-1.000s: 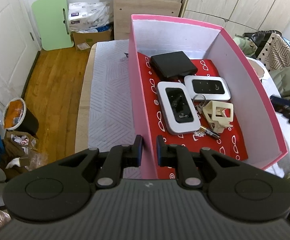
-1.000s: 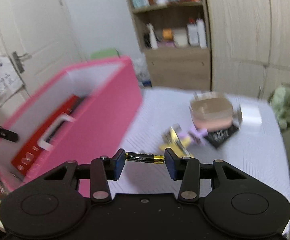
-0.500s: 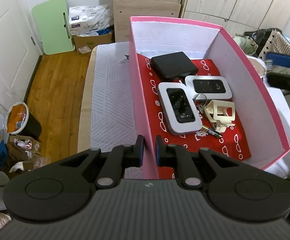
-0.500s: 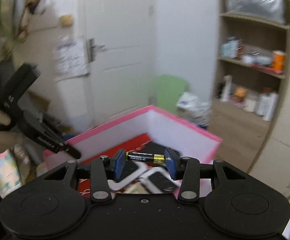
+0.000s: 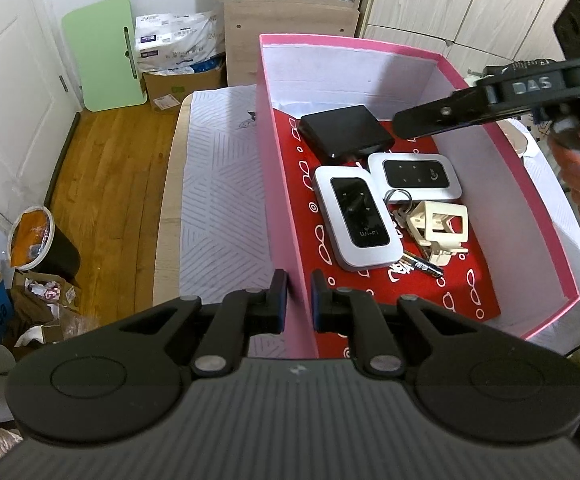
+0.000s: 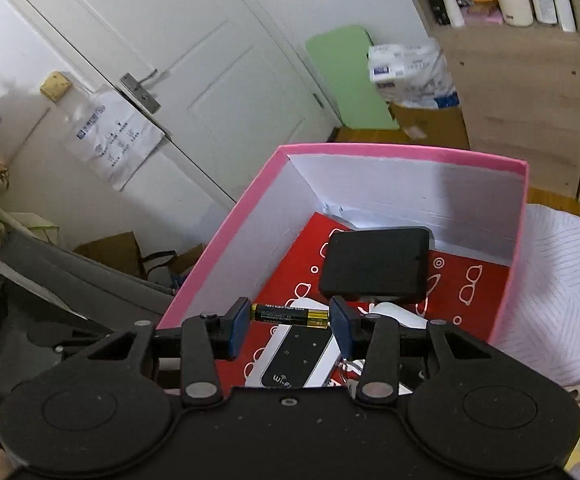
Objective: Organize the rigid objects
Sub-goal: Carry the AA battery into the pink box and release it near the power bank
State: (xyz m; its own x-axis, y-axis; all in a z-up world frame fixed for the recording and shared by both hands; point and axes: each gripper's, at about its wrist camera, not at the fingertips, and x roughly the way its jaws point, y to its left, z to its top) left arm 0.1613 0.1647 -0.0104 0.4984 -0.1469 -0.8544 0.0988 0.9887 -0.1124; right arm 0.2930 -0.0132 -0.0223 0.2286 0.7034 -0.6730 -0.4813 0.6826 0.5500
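Underfoot, wood floor [image 5: 101, 184]; white door [image 6: 161, 40].

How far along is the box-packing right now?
Done: the pink cardboard box already holds a black square device, two white Wi-Fi routers, a cream plastic frame with keys, and one battery. In hand: the right gripper holds a black-and-gold battery over the box; the left gripper clamps the box wall. Left: release it; other items outside aren't clearly visible.
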